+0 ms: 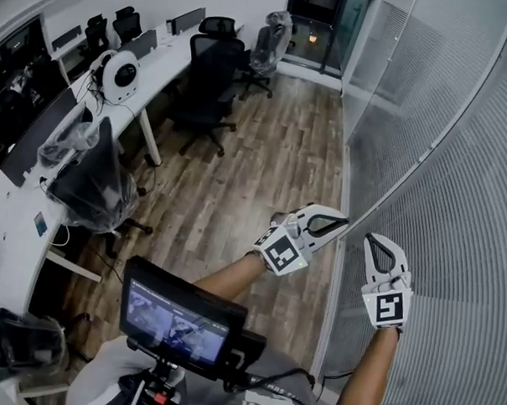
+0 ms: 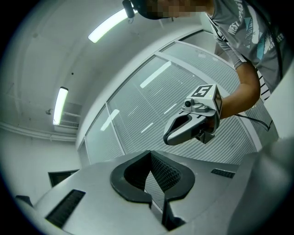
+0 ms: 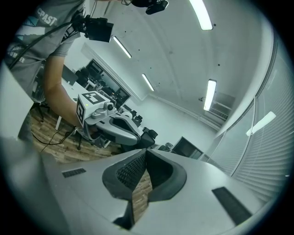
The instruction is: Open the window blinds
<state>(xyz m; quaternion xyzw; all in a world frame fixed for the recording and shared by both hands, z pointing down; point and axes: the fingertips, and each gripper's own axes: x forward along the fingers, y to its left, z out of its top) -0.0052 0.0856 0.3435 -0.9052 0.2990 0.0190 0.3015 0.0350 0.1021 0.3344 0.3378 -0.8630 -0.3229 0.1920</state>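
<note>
Grey slatted window blinds (image 1: 456, 164) hang down over the curved glass wall on the right. They also fill the left gripper view (image 2: 151, 105) and edge the right gripper view (image 3: 271, 151). My left gripper (image 1: 343, 218) is held in the air beside the blinds, shut and empty. My right gripper (image 1: 372, 239) is just right of it and closer to the slats, also shut on nothing. Each gripper shows in the other's view: the right gripper (image 2: 168, 139) and the left gripper (image 3: 138, 139). No cord or wand is in view.
A long white desk (image 1: 171, 64) with monitors runs along the left. Black office chairs (image 1: 210, 78), some wrapped in plastic (image 1: 91, 186), stand beside it on the wooden floor (image 1: 263, 173). A camera monitor (image 1: 181, 320) sits at my chest. A dark doorway (image 1: 316, 28) lies ahead.
</note>
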